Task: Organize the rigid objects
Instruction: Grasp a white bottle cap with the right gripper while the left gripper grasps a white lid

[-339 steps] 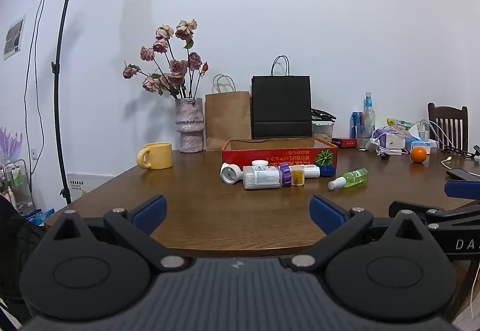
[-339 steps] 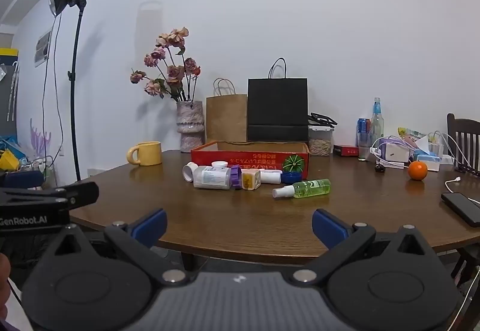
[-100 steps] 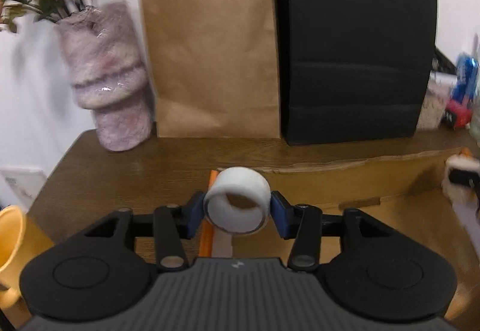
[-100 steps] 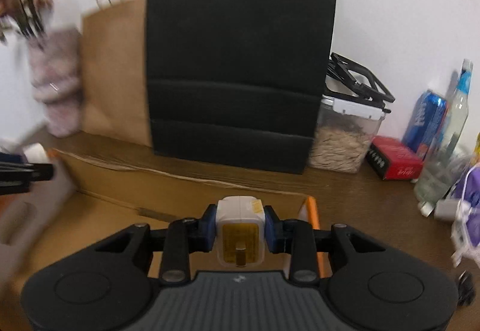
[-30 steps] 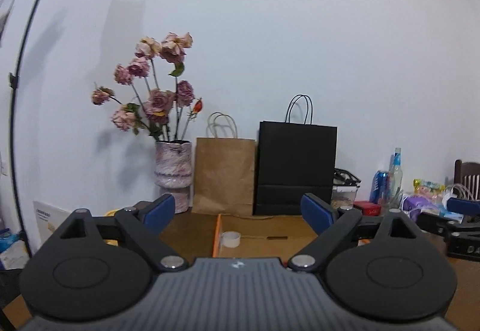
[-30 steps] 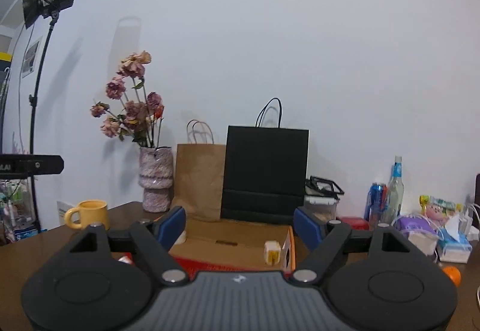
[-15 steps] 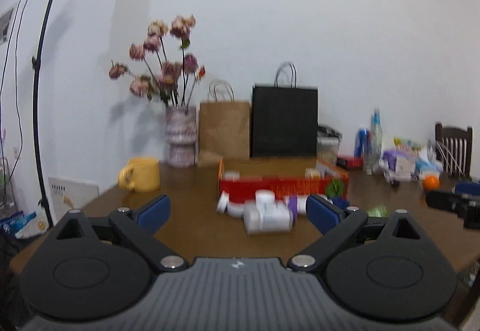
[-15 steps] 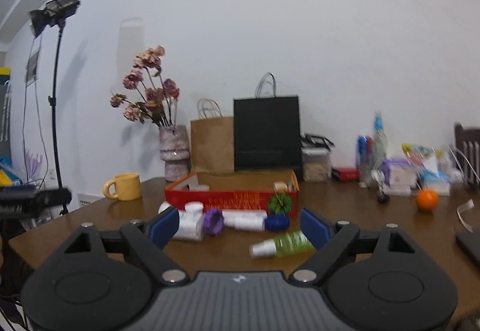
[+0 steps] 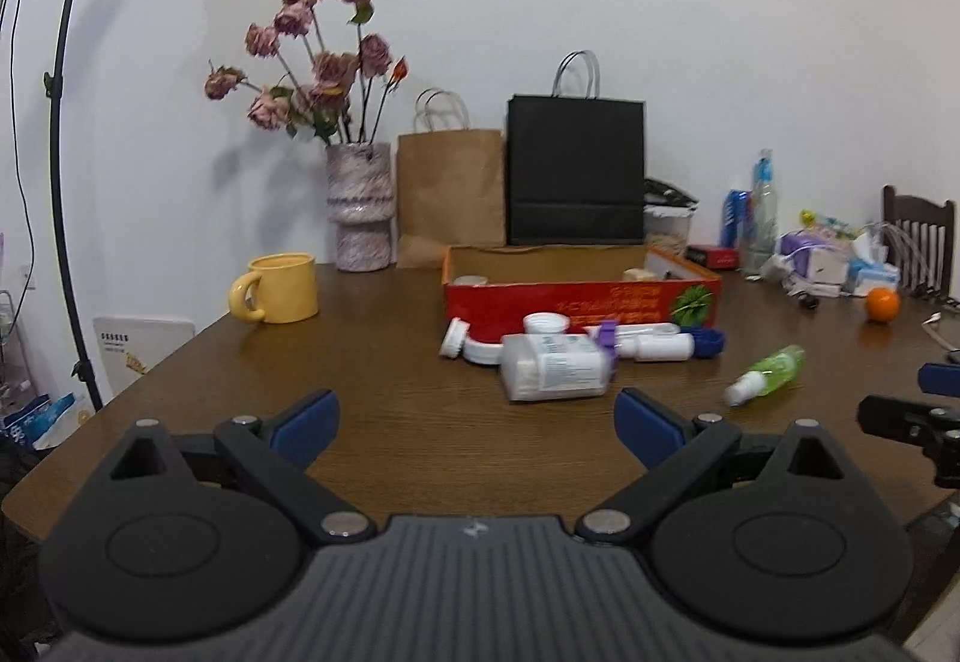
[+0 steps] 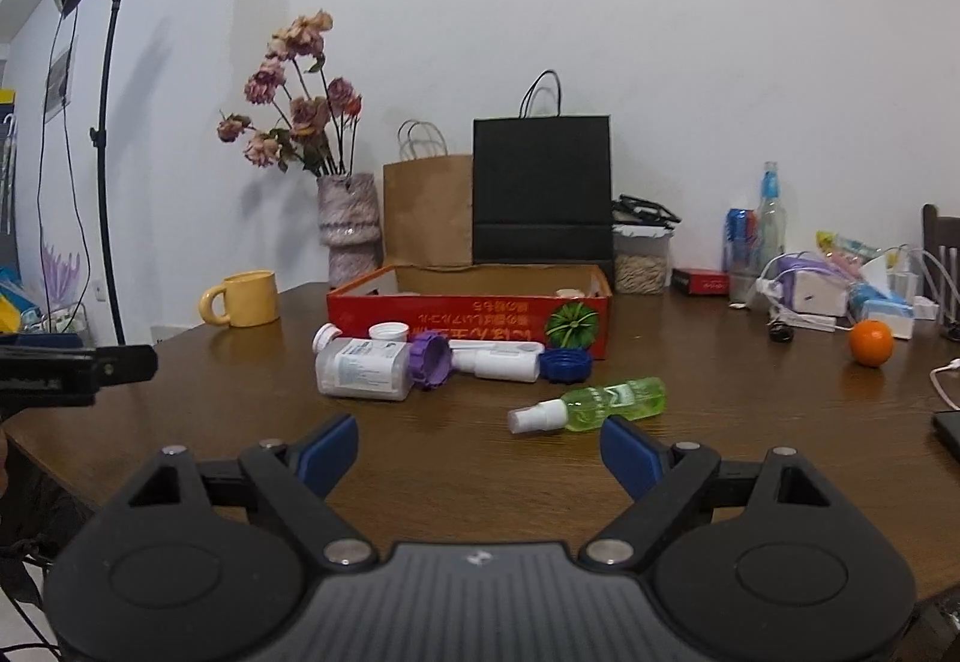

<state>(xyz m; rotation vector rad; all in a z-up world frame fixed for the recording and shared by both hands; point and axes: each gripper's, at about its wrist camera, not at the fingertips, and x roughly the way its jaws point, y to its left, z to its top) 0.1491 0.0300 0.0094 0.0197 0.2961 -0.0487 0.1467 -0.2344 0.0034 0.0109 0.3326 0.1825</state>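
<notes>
A red cardboard box (image 9: 576, 296) (image 10: 468, 314) stands mid-table, open at the top, with a white cap (image 9: 471, 279) and a small cream object (image 9: 637, 275) inside. In front of it lie a large white pill bottle (image 9: 555, 374) (image 10: 363, 368), a purple lid (image 10: 429, 360), a small white bottle (image 9: 660, 346) (image 10: 495, 362), a blue cap (image 10: 565, 365), white caps (image 9: 546, 323), and a green spray bottle (image 9: 765, 374) (image 10: 591, 403). My left gripper (image 9: 477, 419) is open and empty above the near table edge. My right gripper (image 10: 480, 452) is open and empty, just short of the spray bottle.
A yellow mug (image 9: 276, 288) stands left. A vase of flowers (image 9: 360, 206), a brown bag (image 9: 450, 194) and a black bag (image 9: 576, 182) line the back. An orange (image 10: 870, 343), bottles, cables and a phone (image 10: 948, 434) sit right. A light stand (image 9: 60, 152) rises far left.
Both grippers have pulled back and lowered from the box to the near table edge. The white cap and the cream object they held earlier now lie in the box.
</notes>
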